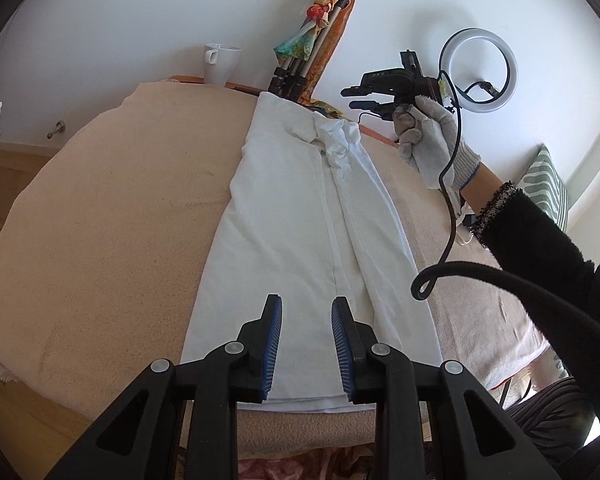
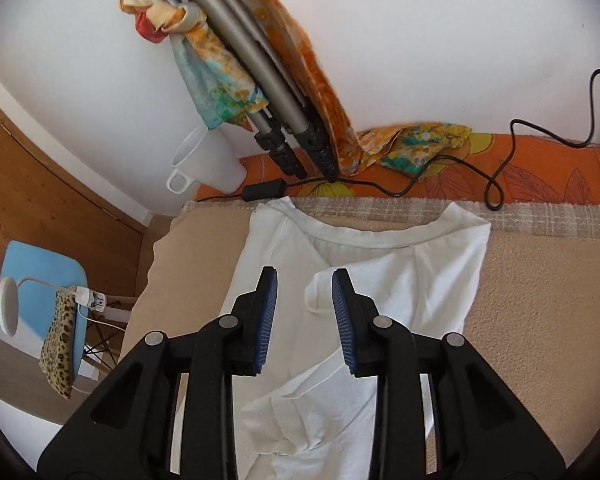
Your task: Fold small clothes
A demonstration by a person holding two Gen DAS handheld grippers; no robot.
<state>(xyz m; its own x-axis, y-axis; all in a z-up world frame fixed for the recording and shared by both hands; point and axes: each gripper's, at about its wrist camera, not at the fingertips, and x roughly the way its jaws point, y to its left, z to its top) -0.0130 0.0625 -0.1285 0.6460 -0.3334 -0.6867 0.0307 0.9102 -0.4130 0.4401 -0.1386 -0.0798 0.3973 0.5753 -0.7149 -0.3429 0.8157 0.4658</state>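
Observation:
A white T-shirt (image 1: 300, 240) lies lengthwise on a beige blanket (image 1: 112, 220), its sides folded in to a narrow strip, hem near me and collar far. My left gripper (image 1: 306, 312) is open and empty above the hem end. My right gripper (image 1: 362, 98), held in a gloved hand, hovers above and to the right of the collar end. In the right wrist view the right gripper (image 2: 305, 282) is open and empty over the folded-in sleeve (image 2: 380, 292), just below the collar (image 2: 380, 236).
A white mug (image 1: 222, 63) and a folded tripod wrapped in colourful cloth (image 1: 316, 44) stand at the far edge by the wall. A ring light (image 1: 478, 68) hangs right. Black cables (image 2: 440, 176) lie on the orange cloth (image 2: 540, 164). A blue chair (image 2: 44, 280) stands left.

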